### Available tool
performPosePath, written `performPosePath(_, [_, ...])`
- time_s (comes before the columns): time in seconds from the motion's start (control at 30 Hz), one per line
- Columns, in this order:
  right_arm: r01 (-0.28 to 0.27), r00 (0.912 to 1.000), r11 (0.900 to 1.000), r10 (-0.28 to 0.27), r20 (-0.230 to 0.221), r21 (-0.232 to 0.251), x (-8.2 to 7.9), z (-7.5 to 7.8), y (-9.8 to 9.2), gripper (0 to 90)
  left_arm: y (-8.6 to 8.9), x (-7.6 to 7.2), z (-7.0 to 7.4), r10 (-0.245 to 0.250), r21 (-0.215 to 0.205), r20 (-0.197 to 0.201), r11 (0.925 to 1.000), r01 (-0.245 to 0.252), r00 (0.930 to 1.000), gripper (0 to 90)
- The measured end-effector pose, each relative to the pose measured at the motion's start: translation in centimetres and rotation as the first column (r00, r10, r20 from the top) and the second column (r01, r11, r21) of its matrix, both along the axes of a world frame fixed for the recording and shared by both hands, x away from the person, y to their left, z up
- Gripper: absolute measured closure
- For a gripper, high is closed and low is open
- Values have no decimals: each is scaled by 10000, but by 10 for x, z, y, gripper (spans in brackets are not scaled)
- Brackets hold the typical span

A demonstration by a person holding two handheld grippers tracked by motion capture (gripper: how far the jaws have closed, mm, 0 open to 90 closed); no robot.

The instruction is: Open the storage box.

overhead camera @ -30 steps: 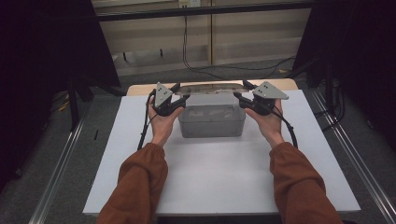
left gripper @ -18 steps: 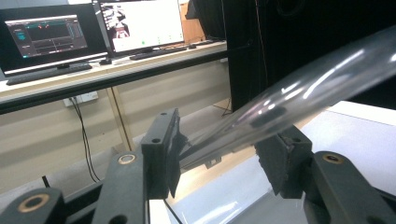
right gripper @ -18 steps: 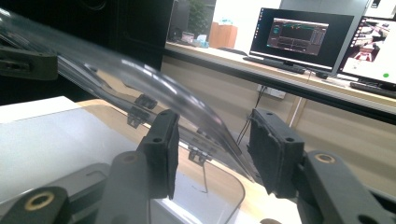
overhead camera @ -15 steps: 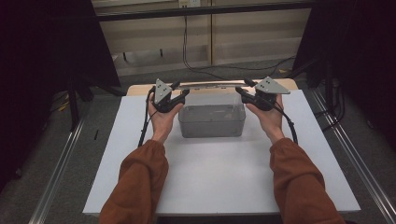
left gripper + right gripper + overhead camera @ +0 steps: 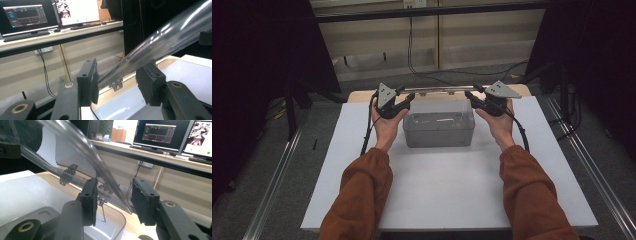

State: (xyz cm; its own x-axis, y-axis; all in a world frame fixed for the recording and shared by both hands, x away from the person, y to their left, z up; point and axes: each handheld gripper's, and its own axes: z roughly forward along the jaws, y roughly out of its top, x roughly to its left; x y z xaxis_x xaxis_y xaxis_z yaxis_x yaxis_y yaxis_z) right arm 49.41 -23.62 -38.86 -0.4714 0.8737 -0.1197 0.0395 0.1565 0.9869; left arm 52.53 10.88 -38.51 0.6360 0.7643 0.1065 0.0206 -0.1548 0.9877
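Observation:
A clear plastic box (image 5: pixel 439 131) stands on the white table top (image 5: pixel 437 190). Its clear hinged lid (image 5: pixel 439 104) is tilted up and back. My left gripper (image 5: pixel 408 98) is at the lid's left end and my right gripper (image 5: pixel 470 95) is at its right end, both pointing inward. In the left gripper view the lid's edge (image 5: pixel 162 37) runs between the jaws of the left gripper (image 5: pixel 120 75) and meets the pads. In the right gripper view the curved lid (image 5: pixel 82 147) comes down between the jaws of the right gripper (image 5: pixel 113 197), which have just been closing onto it.
Metal rails (image 5: pixel 272 185) run along both sides of the table, with dark curtains beyond. A low shelf wall with cables (image 5: pixel 412 50) lies behind the table. Monitors (image 5: pixel 27 15) stand on a desk farther back. White surface lies open in front of the box.
The lid has swung up and back off the box. Both hands rose slightly with it, and the right hand moved a little toward the rear.

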Motion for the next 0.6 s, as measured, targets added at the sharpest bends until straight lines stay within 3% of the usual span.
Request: performPosePath(0.6, [-126,9998,9999,127,143,-34,7,4,1,640,3,15,-3,420,89,-131,9991,-418,9990,477])
